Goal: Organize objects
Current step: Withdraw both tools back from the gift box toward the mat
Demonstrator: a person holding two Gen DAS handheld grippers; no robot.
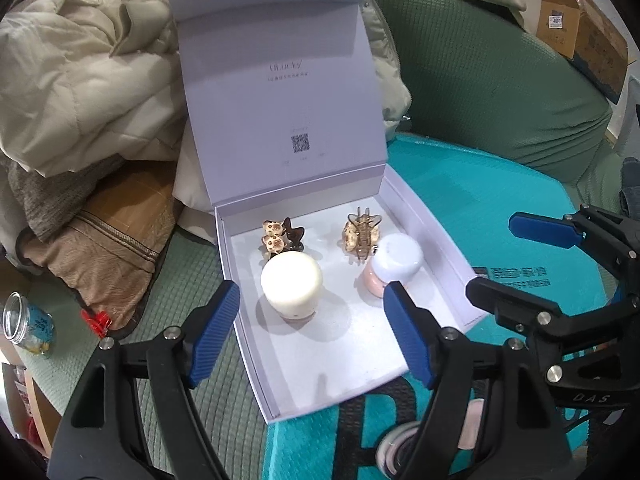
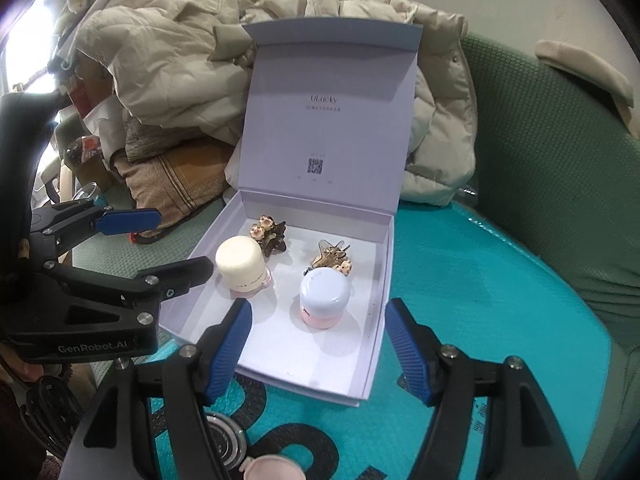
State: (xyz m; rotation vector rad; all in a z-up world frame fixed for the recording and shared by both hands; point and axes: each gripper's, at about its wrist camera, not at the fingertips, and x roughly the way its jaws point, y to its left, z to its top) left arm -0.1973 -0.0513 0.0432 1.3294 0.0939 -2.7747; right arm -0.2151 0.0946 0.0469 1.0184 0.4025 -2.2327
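An open white gift box (image 1: 424, 216) (image 2: 380, 280) stands on a teal mat, lid upright. Inside are a cream-capped jar (image 1: 291, 282) (image 2: 241, 266), a pale blue-capped pink jar (image 1: 396, 262) (image 2: 325, 297), a dark brown hair clip with bear faces (image 1: 282, 236) (image 2: 270, 234) and an amber butterfly clip (image 1: 360, 234) (image 2: 334, 258). My left gripper (image 1: 312, 334) is open and empty, just before the cream jar. My right gripper (image 2: 318, 350) is open and empty, just before the blue-capped jar; it also shows in the left wrist view (image 1: 516, 268).
A pile of beige jackets (image 2: 172, 52) and a tan cushion (image 1: 112, 236) lie behind and left of the box. A green sofa back (image 2: 560, 168) curves at right. A glass jar (image 1: 28, 324) lies at left. Small pink and round containers (image 2: 268, 466) sit at the near edge.
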